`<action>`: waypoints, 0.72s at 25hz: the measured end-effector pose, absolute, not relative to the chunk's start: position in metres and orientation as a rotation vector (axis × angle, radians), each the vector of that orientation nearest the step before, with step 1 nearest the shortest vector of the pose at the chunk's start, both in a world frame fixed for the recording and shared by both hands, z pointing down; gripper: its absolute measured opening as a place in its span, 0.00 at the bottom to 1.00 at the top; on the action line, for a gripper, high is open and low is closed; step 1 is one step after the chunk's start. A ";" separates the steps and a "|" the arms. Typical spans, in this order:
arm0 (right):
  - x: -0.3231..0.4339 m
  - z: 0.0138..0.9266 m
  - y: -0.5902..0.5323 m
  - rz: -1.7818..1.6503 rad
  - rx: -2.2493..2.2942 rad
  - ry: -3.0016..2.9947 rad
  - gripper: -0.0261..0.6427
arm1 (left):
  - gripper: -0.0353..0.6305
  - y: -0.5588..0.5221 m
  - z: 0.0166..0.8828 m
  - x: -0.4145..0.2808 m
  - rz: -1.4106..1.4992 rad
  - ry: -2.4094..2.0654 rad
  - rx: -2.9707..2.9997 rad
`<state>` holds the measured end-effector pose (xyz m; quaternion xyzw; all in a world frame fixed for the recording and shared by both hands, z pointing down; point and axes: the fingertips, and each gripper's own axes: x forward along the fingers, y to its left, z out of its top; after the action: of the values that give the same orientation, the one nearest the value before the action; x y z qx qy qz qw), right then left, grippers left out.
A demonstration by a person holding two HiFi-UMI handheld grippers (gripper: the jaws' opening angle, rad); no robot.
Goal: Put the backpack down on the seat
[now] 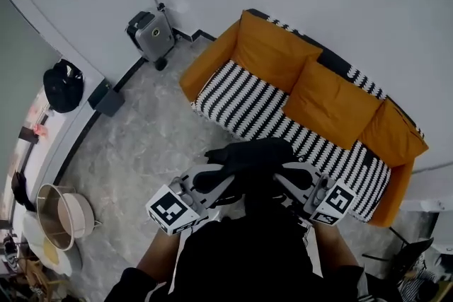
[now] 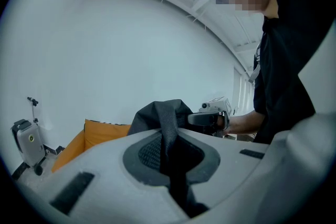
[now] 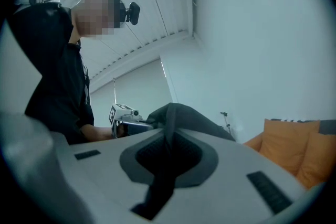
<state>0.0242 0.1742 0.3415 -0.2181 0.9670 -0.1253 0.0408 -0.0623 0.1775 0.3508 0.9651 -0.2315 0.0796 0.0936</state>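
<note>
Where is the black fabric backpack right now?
In the head view's lower centre, the black fabric backpack hangs clamped between the left hand-held gripper and right hand-held gripper, before the orange striped sofa.

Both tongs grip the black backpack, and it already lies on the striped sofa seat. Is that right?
Not quite. The backpack does not lie on the striped seat. The head view shows it held up between the left tongs and the right tongs, in front of the person. Both tongs do grip it.
</note>
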 end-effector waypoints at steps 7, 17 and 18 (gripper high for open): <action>0.051 0.328 0.118 -0.377 -0.603 2.963 0.09 | 0.10 0.123 0.338 -0.036 0.244 -0.747 2.860; 0.079 0.331 0.051 -0.375 -0.505 2.986 0.09 | 0.10 0.061 0.341 -0.009 0.217 -0.829 2.808; 0.081 0.331 0.047 -0.367 -0.500 2.988 0.09 | 0.10 0.057 0.342 -0.007 0.214 -0.831 2.803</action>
<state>0.0810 0.0465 0.3307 -0.1636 0.9782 -0.1201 0.0448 -0.0069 0.0569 0.3422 0.9509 -0.2820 0.0727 0.1049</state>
